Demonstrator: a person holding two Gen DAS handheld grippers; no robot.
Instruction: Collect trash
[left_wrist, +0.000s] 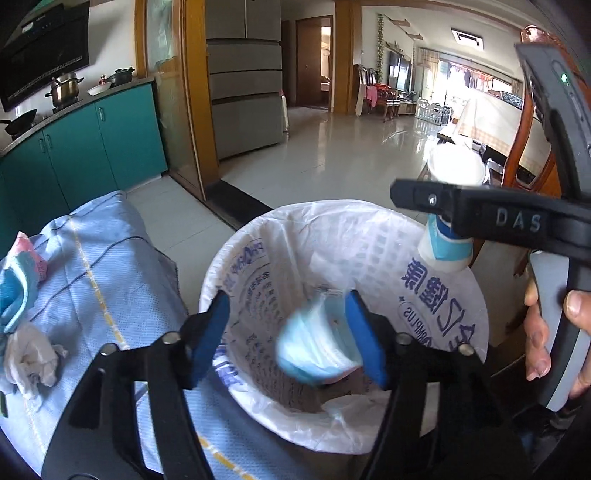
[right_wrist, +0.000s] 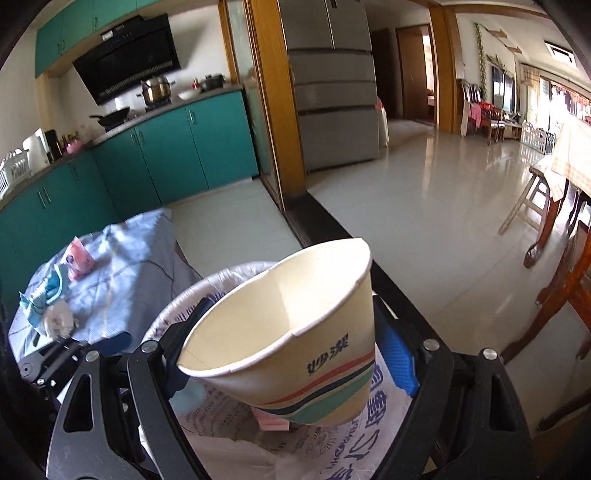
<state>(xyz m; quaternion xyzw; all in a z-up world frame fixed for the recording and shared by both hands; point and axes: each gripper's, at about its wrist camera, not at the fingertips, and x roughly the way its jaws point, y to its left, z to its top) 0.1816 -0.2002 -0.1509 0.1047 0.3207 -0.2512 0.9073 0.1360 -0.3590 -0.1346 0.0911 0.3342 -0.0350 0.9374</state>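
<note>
Trash bin (left_wrist: 476, 317), round and lined with a thin, crinkled white plastic bag printed in blue, sits directly below both claws, beside the table. Left claw (left_wrist: 291, 339): its flat blue pads (left_wrist: 210, 332) stand apart over the bin mouth, and a pleated, pale-blue face mask (left_wrist: 317, 350), soft and motion-blurred, lies between them, against the pad on the right side and clear of the other. Right claw (right_wrist: 291, 354): black jaws with ribbed blue pads (right_wrist: 399, 362) closed on a tapered paper cup (right_wrist: 295, 332), cream inside, with red, navy and teal bands and dark printed characters outside; the rolled rim is creased and dented out of round, and the cup is tilted with its mouth toward the camera above the bin liner. In the left wrist view the same cup (left_wrist: 454, 206) shows gripped by the right claw above the bin's far rim, with a person's hand (left_wrist: 546, 328) on that tool's handle. The table (left_wrist: 110, 266) carries a light-blue woven cloth with dark and yellow lines; on it lie a crumpled white tissue (left_wrist: 33, 362), a teal wrapper (left_wrist: 18, 288) and a pink packet (right_wrist: 79, 262). Glossy pale floor tiles (left_wrist: 340, 155) extend beyond.
</note>
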